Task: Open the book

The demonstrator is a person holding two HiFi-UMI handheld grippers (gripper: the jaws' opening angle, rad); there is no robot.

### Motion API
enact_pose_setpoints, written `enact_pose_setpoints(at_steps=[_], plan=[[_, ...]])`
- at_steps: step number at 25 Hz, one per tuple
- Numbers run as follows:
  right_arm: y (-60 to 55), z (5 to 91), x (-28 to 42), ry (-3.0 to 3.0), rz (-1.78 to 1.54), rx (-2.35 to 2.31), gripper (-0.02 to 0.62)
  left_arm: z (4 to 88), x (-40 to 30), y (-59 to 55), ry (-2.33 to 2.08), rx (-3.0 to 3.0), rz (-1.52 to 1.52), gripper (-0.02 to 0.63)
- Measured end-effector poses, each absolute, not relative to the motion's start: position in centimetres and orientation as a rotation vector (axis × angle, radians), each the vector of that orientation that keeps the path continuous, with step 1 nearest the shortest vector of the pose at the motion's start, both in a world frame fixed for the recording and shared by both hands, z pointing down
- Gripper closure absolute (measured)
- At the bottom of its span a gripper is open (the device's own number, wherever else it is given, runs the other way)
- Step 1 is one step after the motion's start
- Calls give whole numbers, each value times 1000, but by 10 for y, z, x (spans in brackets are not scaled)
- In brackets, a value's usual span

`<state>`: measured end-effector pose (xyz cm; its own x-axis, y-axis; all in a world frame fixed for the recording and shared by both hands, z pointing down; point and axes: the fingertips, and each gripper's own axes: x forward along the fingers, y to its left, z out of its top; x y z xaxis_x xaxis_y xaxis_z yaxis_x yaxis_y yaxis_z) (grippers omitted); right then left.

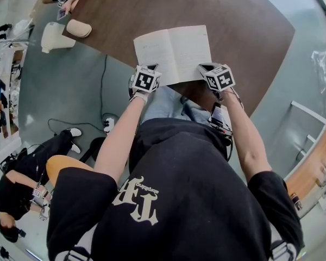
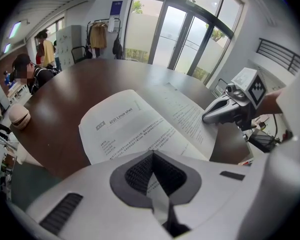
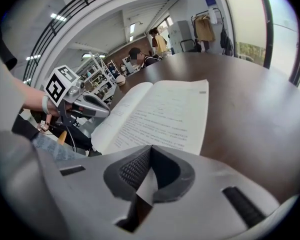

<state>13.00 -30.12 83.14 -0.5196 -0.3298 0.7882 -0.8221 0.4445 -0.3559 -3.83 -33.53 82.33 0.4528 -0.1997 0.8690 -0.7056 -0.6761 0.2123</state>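
Dark brown table (image 1: 228,31), curved edge. A book (image 1: 174,50) lies open and flat at the near edge, pages up. A beige rounded object (image 1: 79,28) sits at the far-left edge.

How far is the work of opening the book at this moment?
Done: the book lies open on the table, printed pages up. In hand: the left hand-held gripper and the right hand-held gripper are both shut at its near edge, each with a pale sliver of page between the jaws. Left: probably only to let go.
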Motion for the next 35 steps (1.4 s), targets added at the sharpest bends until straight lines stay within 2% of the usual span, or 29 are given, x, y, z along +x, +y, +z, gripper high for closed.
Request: enact_pose_setpoints(at_steps=[14, 26, 35], plan=[[-310, 815, 169, -2077, 885, 1033, 607, 806, -20, -326, -799, 2133, 1095, 600], [-323, 716, 235, -2304, 701, 1166, 607, 728, 14, -319, -902, 2248, 839, 600], [-309, 625, 218, -2503, 507, 1132, 607, 642, 27, -302, -1022, 2340, 572, 600]])
